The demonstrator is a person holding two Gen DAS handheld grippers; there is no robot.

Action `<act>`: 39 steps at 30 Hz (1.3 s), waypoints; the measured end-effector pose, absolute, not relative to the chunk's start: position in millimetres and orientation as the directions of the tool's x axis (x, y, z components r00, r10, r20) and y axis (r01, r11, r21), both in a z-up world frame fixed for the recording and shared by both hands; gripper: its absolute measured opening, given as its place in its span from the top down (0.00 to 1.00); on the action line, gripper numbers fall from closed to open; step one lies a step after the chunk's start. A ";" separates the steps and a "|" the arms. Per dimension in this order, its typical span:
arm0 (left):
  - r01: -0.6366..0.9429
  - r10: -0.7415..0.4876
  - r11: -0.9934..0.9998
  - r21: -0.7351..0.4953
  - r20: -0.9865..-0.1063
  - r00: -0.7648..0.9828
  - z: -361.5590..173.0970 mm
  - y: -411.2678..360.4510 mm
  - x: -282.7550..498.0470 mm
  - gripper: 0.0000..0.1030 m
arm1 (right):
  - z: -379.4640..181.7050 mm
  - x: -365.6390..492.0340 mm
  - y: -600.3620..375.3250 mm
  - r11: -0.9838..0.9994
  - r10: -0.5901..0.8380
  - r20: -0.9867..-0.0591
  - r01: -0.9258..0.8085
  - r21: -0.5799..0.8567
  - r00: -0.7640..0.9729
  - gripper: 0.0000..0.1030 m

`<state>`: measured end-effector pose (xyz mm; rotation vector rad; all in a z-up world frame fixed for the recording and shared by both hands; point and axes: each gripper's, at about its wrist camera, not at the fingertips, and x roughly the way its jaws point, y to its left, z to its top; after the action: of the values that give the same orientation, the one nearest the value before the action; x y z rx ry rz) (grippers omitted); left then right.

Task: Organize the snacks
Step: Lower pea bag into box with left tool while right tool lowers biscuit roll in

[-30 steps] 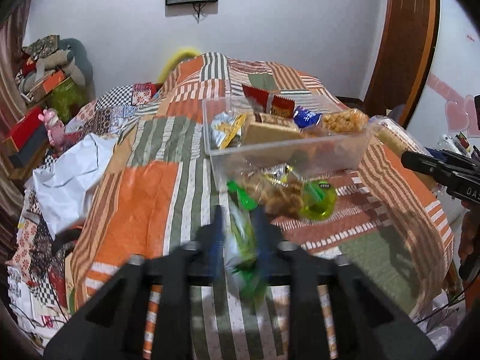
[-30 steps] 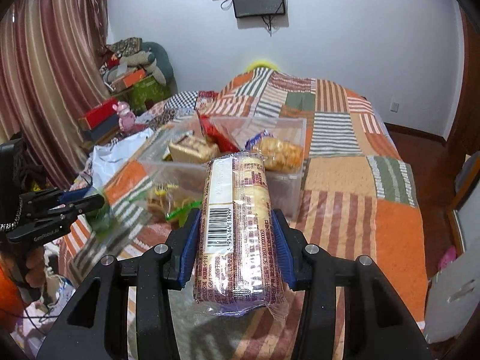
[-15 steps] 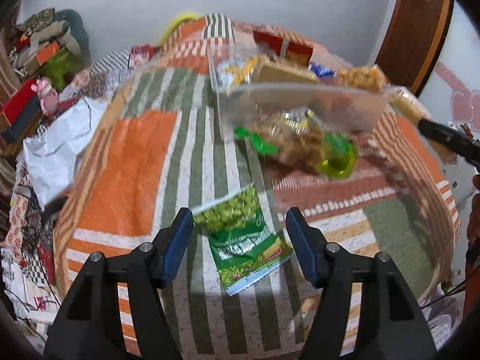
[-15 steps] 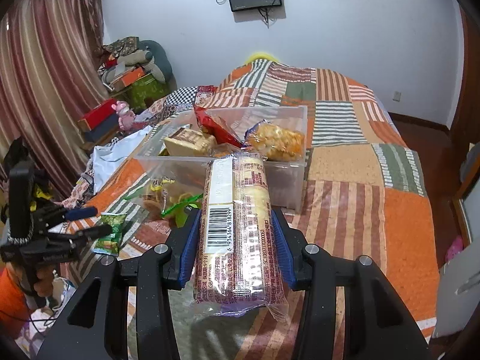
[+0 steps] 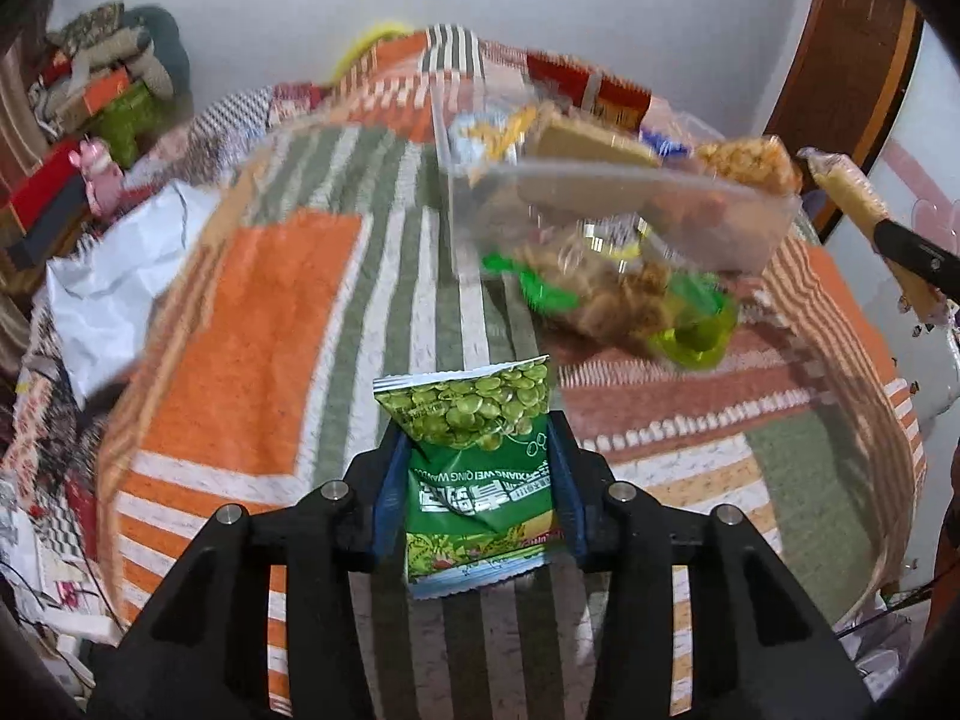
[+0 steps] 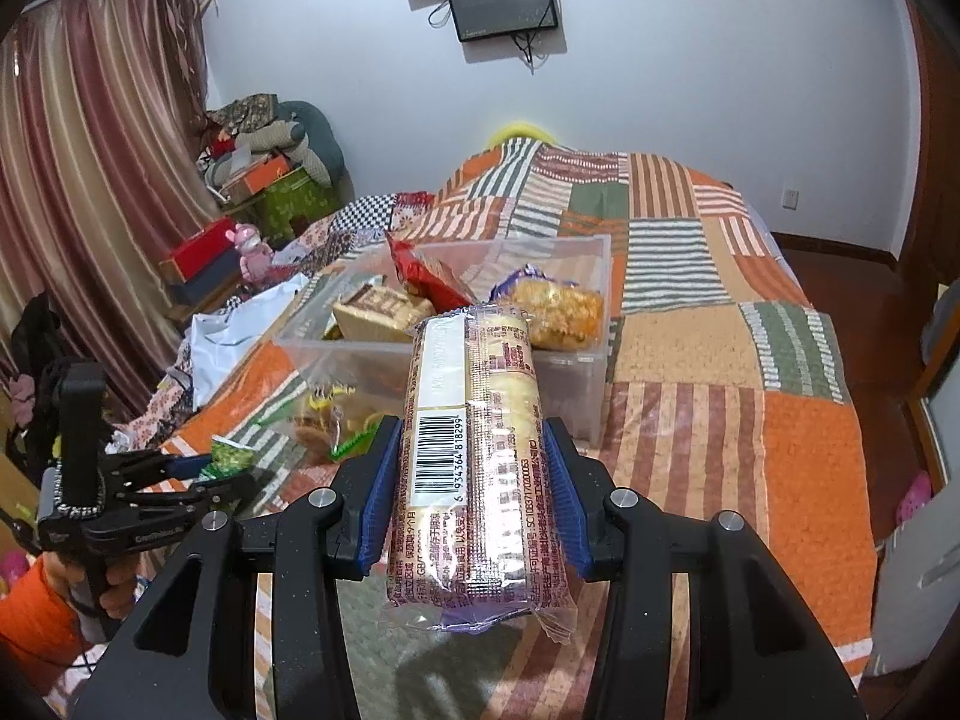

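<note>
Your left tool (image 5: 477, 480) was clamped on the green pea packet (image 5: 480, 468), held above the striped bedspread (image 5: 252, 330) — short of the clear plastic bin (image 5: 630, 210) of snacks. Your right tool (image 6: 471, 492) gripped the long cracker pack (image 6: 474, 450) upright — near that bin (image 6: 594, 360), not yet over it.

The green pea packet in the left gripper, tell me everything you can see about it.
The green pea packet is a small, glossy foil-like pouch, green with pictured peas on its far half, white lettering across the middle and crimped ends. It sits between the blue pads of the left gripper, which press its two side edges, creasing it slightly. Its far end sticks out past the fingertips toward the clear snack bin. Whether it is lifted off the striped bedspread is unclear.
</note>
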<state>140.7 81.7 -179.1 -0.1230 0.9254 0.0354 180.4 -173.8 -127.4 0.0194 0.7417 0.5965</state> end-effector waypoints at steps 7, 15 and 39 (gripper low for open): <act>-0.066 -0.003 0.996 -0.066 -0.728 0.685 -135.6 80.0 149.8 0.58 | -114.3 187.8 -169.6 0.834 0.526 -0.596 -0.505 0.221 0.606 0.59; -0.056 0.008 0.997 -0.048 -0.688 0.725 -110.9 73.3 185.9 0.58 | -102.5 204.5 -161.0 0.832 0.538 -0.559 -0.504 0.233 0.631 0.59; -0.085 0.005 0.993 -0.077 -0.711 0.703 -136.9 86.2 283.9 0.58 | -136.7 271.5 -114.1 0.837 0.522 -0.623 -0.488 0.246 0.582 0.59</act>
<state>283.9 86.2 -136.9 -0.1069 0.7897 0.0498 271.5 -114.1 -136.7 0.0495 0.7438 0.5902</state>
